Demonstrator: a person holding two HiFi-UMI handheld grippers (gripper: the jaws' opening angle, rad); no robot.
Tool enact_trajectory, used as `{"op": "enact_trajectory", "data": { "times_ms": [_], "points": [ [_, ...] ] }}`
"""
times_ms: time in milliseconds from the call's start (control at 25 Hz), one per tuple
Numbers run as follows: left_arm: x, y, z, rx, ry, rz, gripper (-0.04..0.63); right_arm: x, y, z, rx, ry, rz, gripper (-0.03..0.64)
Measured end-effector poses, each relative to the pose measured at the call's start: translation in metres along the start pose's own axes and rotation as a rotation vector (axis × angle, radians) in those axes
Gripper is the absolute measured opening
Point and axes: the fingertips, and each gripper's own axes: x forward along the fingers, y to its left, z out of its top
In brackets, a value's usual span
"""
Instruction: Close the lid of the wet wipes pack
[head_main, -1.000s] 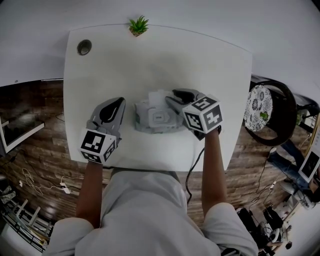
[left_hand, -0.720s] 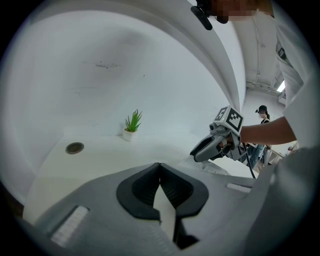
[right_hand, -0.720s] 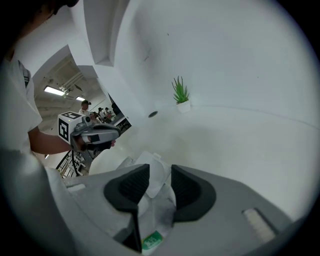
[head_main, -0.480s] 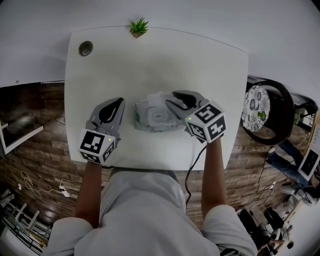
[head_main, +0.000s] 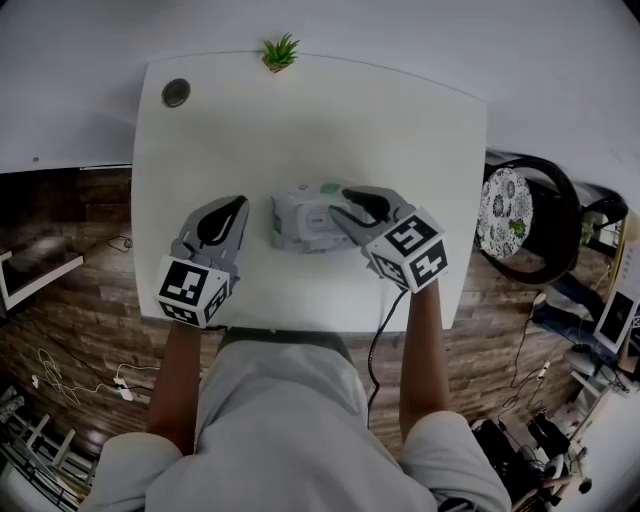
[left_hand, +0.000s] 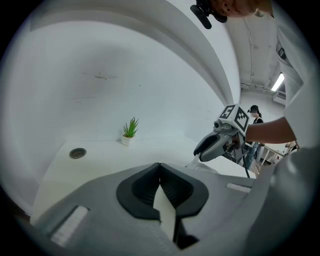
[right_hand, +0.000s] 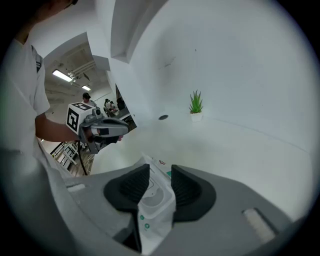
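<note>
Pack (head_main: 300, 222), head view: right end covered by the right gripper (head_main: 340, 203).
Pack, right gripper view: near end lost under the jaws; print too small to read.
Pack, left gripper view: only 1 white corner visible beside the right gripper, the rest behind the left gripper (left_hand: 160, 166).
Lid (right_hand: 152, 198): seam too fine to judge.
Background people (right_hand: 107, 105): too small and dim.
Floor clutter (head_main: 610, 335): cut off at the right edge.

— Where's your head camera?
— Above you, looking steeply down on the table (head_main: 300, 130).
— Your gripper cameras?
— Low over it, facing the plant (head_main: 278, 50) all three share; the right one close on the wet wipes pack (right_hand: 151, 200).
</note>
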Motion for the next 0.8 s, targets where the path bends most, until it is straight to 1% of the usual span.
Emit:
{"op": "enact_trajectory", "data": {
  "times_ms": [240,520,640,800],
  "points": [
    [-0.012,-0.007,-0.003,0.013,-0.006,-0.018,0.0,-0.005,0.017,-0.016,-0.011,0.014,-0.03,0.141],
    [-0.02,-0.015,-0.006,0.025,-0.005,-0.031,0.0,-0.009,0.028,-0.027,-0.119,0.032,-0.094,0.141],
    [-0.023,-0.018,-0.008,0.03,-0.003,-0.031,0.0,-0.01,0.032,-0.034,-0.132,0.051,-0.086,0.141],
    [-0.026,-0.022,-0.007,0.035,-0.003,-0.03,0.0,-0.011,0.041,-0.041,-0.11,0.051,-0.055,0.141]
  ]
}}
